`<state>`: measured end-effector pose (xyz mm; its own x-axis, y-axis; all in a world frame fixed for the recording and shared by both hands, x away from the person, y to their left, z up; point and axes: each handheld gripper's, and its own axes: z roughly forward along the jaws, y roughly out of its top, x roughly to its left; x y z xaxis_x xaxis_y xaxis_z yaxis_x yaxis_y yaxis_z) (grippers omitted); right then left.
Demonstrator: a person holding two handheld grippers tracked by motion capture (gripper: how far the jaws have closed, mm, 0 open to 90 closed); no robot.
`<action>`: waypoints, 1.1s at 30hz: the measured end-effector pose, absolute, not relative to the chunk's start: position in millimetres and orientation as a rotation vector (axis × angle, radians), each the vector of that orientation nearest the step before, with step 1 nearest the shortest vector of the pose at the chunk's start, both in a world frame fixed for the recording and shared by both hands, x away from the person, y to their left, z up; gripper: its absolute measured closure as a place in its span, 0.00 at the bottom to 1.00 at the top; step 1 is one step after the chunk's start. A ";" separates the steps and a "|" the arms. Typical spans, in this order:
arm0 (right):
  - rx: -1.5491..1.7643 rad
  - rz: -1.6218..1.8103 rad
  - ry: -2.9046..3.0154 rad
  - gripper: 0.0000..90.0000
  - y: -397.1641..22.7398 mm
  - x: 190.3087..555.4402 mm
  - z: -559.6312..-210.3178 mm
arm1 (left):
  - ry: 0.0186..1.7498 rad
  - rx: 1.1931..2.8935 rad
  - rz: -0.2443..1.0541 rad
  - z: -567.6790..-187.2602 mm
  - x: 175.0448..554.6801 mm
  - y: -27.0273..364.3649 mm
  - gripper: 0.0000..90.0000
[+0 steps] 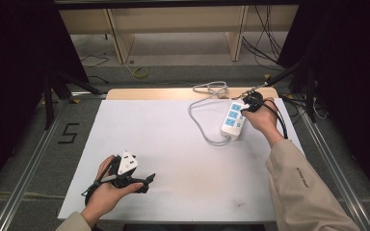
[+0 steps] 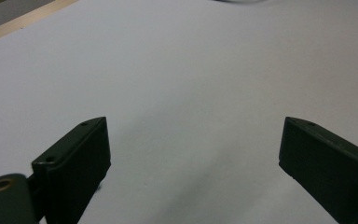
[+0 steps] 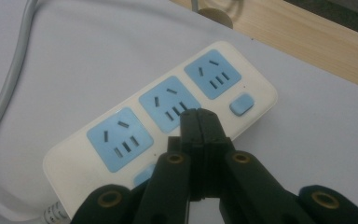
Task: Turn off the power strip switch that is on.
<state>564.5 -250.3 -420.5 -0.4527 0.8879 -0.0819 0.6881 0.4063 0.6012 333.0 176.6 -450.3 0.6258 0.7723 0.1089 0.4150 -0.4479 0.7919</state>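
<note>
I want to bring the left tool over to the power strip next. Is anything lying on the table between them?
Nothing visible does. Between the left tool and the power strip is bare white table. The strip's grey cord loops on its left side, and the right tool sits shut over it.

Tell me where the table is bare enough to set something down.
Bare: the sheet's middle and far left, between left claw and cord. Crowded: far right, where the power strip, its cord and the shut right claw sit.

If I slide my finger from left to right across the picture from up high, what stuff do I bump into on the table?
Left gripper → grey cable → power strip → right gripper
</note>
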 end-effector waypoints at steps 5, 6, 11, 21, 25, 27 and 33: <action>1.352 0.718 2.273 1.00 -252.3 561.0 -421.1 | 0.929 2.089 0.599 -450.3 333.1 176.5 0.09; 1.351 0.720 2.274 1.00 -252.5 560.4 -421.1 | 0.929 2.089 0.598 -450.3 333.1 176.5 0.09; 1.348 0.738 2.273 1.00 -253.9 555.8 -420.7 | 0.930 2.089 0.598 -450.4 333.2 176.3 0.09; 1.318 0.788 2.273 1.00 -253.1 542.8 -418.5 | 0.931 2.089 0.602 -450.3 333.3 176.6 0.09; 1.304 0.797 2.276 1.00 -252.9 538.7 -417.5 | 0.934 2.088 0.599 -450.5 333.2 176.5 0.09; 1.304 0.807 2.277 1.00 -252.7 536.9 -416.8 | 0.935 2.088 0.600 -450.5 333.3 176.5 0.09; 1.283 0.823 2.280 0.99 -253.0 530.3 -415.9 | 0.934 2.089 0.603 -450.4 333.4 176.9 0.09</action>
